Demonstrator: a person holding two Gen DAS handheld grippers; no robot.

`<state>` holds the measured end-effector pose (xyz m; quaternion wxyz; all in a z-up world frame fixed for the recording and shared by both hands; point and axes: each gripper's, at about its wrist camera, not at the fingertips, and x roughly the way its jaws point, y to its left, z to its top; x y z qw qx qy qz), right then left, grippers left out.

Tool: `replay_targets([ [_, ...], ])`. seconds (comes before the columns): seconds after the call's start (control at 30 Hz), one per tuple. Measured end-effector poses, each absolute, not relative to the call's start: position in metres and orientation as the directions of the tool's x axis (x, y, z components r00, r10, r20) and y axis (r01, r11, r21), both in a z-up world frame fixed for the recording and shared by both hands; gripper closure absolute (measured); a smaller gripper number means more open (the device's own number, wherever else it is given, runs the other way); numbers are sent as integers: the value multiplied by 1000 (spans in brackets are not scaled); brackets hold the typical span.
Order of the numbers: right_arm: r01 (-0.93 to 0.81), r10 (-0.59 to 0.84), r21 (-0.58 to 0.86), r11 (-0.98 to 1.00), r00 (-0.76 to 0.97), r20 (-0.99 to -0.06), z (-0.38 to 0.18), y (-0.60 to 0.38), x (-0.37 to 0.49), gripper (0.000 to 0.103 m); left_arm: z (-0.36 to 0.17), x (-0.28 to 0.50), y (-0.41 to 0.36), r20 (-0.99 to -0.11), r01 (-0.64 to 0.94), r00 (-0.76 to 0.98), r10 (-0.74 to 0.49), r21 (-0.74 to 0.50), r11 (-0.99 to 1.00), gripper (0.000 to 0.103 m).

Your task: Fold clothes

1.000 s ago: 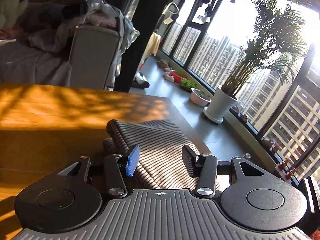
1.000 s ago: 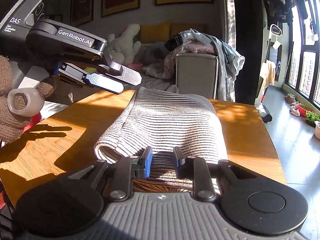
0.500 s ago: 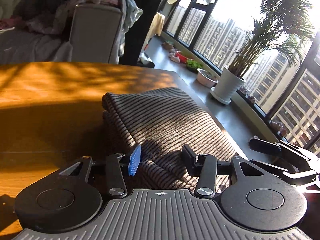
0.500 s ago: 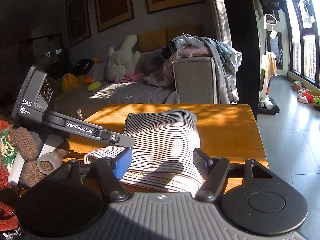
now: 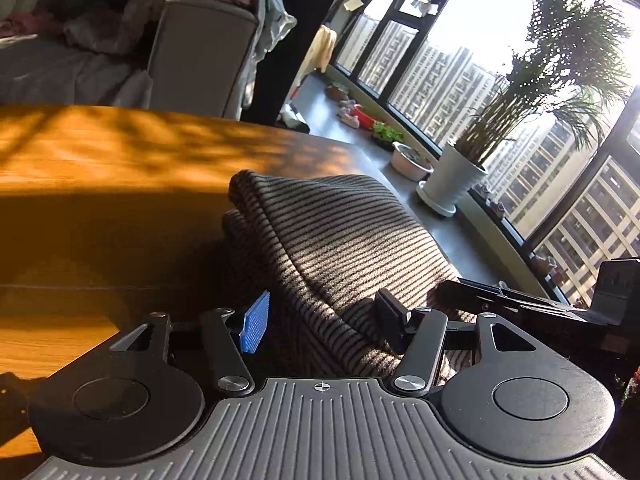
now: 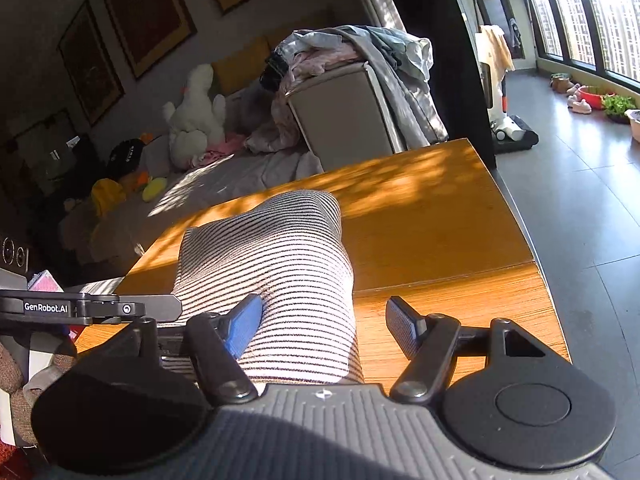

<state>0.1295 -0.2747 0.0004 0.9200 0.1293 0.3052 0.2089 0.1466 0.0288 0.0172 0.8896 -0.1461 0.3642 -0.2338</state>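
Observation:
A striped knit garment (image 5: 332, 240) lies folded in a thick bundle on the wooden table (image 5: 100, 184). My left gripper (image 5: 322, 322) is open, its jaws on either side of the bundle's near end. My right gripper (image 6: 326, 326) is open too, with the garment (image 6: 276, 264) lying by its blue left pad (image 6: 244, 326) and bare table under the right pad. The right gripper also shows at the right edge of the left wrist view (image 5: 532, 304). The left gripper's finger shows at the left of the right wrist view (image 6: 100, 308).
A grey armchair piled with clothes (image 6: 352, 92) stands beyond the table's far edge. A sofa with a white plush toy (image 6: 196, 116) lies behind. A potted palm (image 5: 452, 176) and bowls stand by the windows. The table's right edge (image 6: 524, 232) drops to a grey floor.
My right gripper has opened wider and shifted so the garment lies at its left pad. My left gripper stayed open and pulled back slightly from the bundle.

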Motion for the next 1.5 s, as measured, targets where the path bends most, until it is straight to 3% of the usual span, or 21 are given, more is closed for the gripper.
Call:
replay_targets([
  [0.1, -310, 484, 393, 866, 720, -498, 5, -279, 131, 34, 15, 151, 30, -577, 311, 587, -568, -487, 816, 42],
  [0.23, -306, 525, 465, 831, 708, -472, 2, -282, 141, 33, 10, 156, 21, -597, 313, 578, -556, -467, 827, 39],
  [0.43, -225, 647, 670, 708, 589, -485, -26, -276, 170, 24, 13, 157, 25, -599, 309, 586, -546, -457, 834, 41],
  [0.57, -309, 684, 680, 665, 617, -389, -6, -278, 154, 44, 17, 159, 36, -595, 281, 608, -526, -458, 843, 42],
  [0.6, -313, 693, 694, 649, 619, -369, -3, -281, 151, 45, 18, 160, 39, -593, 274, 614, -521, -459, 845, 42],
  [0.67, -311, 653, 642, 701, 643, -401, 4, -283, 146, 47, 21, 161, 44, -591, 259, 625, -510, -459, 850, 44],
  [0.77, -314, 595, 550, 774, 656, -464, 6, -283, 143, 46, 22, 159, 48, -596, 245, 609, -523, -486, 839, 38],
  [0.9, -316, 577, 512, 799, 642, -505, 1, -285, 149, 32, 17, 158, 38, -623, 247, 564, -543, -500, 830, 21],
  [1.0, -350, 595, 495, 795, 606, -527, -2, -282, 154, 23, 11, 163, 27, -650, 247, 539, -536, -486, 838, 15],
  [1.13, -394, 630, 495, 775, 546, -552, -10, -278, 159, 18, 1, 163, 19, -685, 224, 522, -508, -464, 857, 6],
  [1.4, -373, 655, 542, 753, 507, -561, -18, -275, 165, 17, -7, 162, 26, -665, 229, 520, -537, -497, 837, 5],
  [1.47, -382, 659, 540, 750, 495, -566, -18, -271, 165, 18, -7, 161, 27, -650, 245, 520, -554, -508, 826, 10],
  [1.5, -392, 660, 532, 750, 492, -568, -17, -268, 165, 21, -7, 161, 28, -639, 255, 519, -567, -518, 817, 18],
])
